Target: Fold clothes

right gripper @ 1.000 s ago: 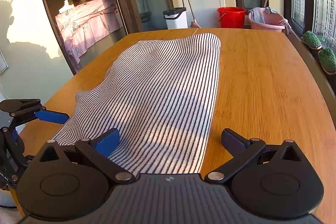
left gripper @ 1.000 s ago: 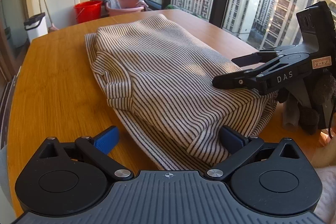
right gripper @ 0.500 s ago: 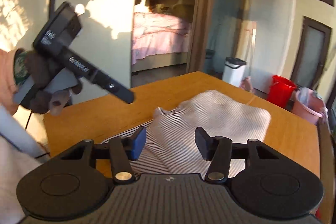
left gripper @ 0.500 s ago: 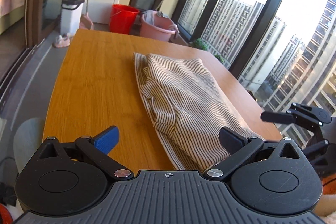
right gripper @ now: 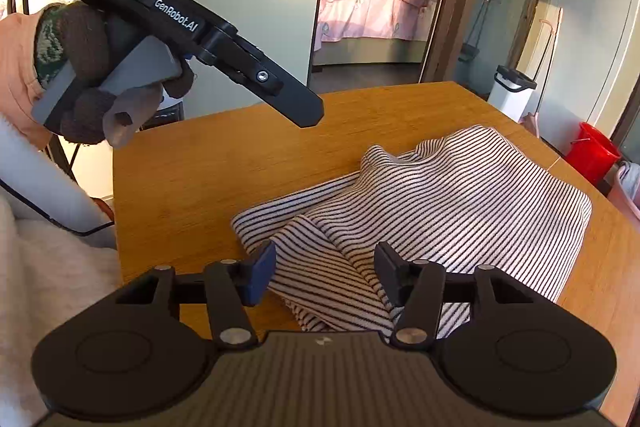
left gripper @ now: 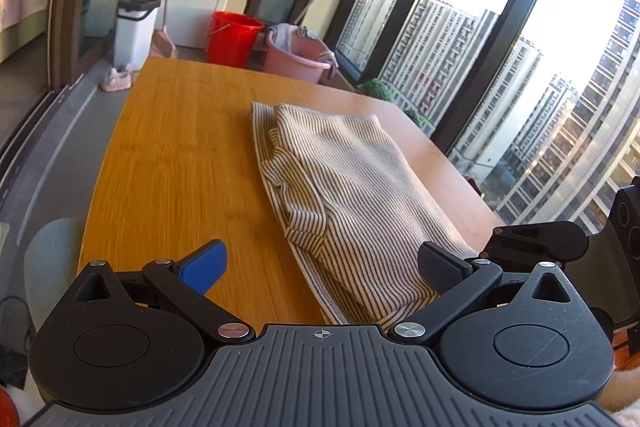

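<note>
The striped top now lies folded over itself along the window-side edge of the tabletop; a second ago it was spread wider and flatter across the wood, with both grippers low at its near hem. One lengthwise fold looks done, though the near end is bunched and a collar-like flap sticks up toward the far end in the right wrist view.

Both grippers have lifted clear of the cloth. The left gripper hovers above the near edge of the tabletop with its jaws wide apart and nothing between them. The right gripper hangs over the near corner of the top; its jaws are partly apart and opening, with cloth showing below the gap but not pinched.

Next, probably, comes smoothing the rumpled end or a crosswise fold, which calls for fresh grips on the near corners.
</note>
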A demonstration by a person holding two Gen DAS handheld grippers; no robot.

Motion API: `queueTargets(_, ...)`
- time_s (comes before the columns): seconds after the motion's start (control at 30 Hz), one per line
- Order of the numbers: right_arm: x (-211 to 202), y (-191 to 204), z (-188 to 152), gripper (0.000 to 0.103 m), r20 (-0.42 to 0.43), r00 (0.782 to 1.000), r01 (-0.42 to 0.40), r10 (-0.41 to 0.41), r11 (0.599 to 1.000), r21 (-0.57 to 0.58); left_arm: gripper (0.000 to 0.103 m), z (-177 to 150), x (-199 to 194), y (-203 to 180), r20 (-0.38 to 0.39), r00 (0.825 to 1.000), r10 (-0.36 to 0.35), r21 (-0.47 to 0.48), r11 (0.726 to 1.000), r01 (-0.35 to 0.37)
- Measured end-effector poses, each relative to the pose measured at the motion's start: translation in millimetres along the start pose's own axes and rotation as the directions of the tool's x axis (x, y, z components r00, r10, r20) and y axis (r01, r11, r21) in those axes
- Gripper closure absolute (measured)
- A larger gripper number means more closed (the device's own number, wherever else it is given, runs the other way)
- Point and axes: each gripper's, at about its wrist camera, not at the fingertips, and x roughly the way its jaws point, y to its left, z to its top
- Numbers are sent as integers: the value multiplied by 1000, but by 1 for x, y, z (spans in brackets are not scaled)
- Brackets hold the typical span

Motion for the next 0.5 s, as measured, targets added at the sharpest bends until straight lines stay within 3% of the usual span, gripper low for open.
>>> queueTargets(0.1,2,12,-6,46,-12,998,64,-65,994,-83,0,-3,1,-4,-10,996,-90,-35,995,89)
queueTargets(0.17,3,22,-8,51,-6,996,91,-92,987,-129,0,-4,4,-9,-22,994,-108,-33,994,107)
queueTargets(0.2,3,27,-8,65,-2,996,89,-90,985,-149,0,-5,6,-12,-28,993,-112,-28,993,111)
queueTargets(0.23,4,33,-7,84,1,996,85,-86,982,-168,0,-6,8,-14,-35,993,-112,-23,993,112)
queueTargets(0.37,0,42,-5,93,28,990,140,-137,965,-224,0,-8,14,-20,-37,994,-104,-30,994,102)
queueTargets(0.5,-16,19,12,95,96,977,200,-188,971,-132,0,-8,10,-16,-20,991,-131,-67,989,129)
